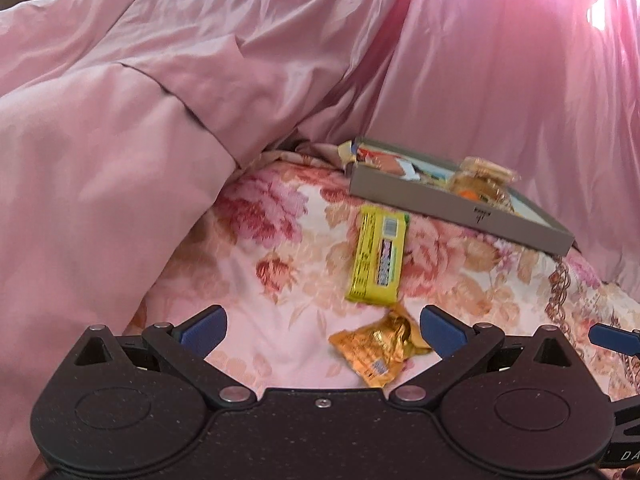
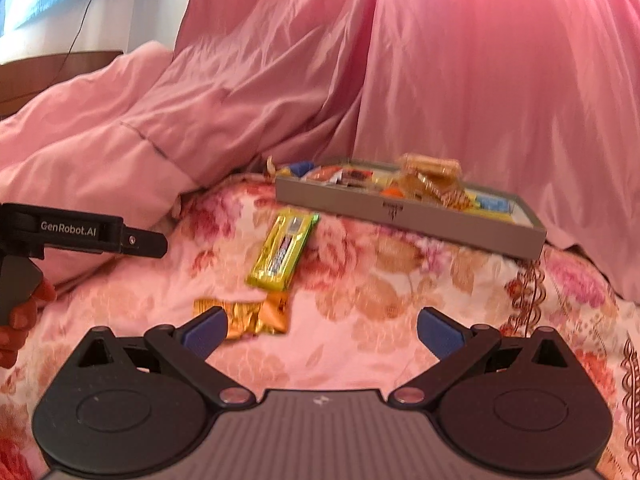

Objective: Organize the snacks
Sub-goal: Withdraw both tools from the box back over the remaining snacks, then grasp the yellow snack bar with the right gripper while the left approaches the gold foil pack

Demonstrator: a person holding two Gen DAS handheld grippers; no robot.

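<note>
A yellow snack bar (image 1: 377, 256) lies on the floral bedspread, also in the right wrist view (image 2: 282, 254). A crumpled gold-orange wrapper (image 1: 378, 348) lies just in front of it, between my left gripper's open fingers, and shows in the right wrist view (image 2: 252, 317). A grey tray (image 1: 440, 210) holding several snacks sits behind, also in the right wrist view (image 2: 400, 212). My left gripper (image 1: 322, 330) is open and empty. My right gripper (image 2: 322, 330) is open and empty, to the right of the wrapper.
A pink duvet (image 1: 120, 128) is heaped at the left and a pink curtain (image 2: 480, 60) hangs behind the tray. The left gripper's body and the hand holding it (image 2: 60, 232) show at the left edge of the right wrist view.
</note>
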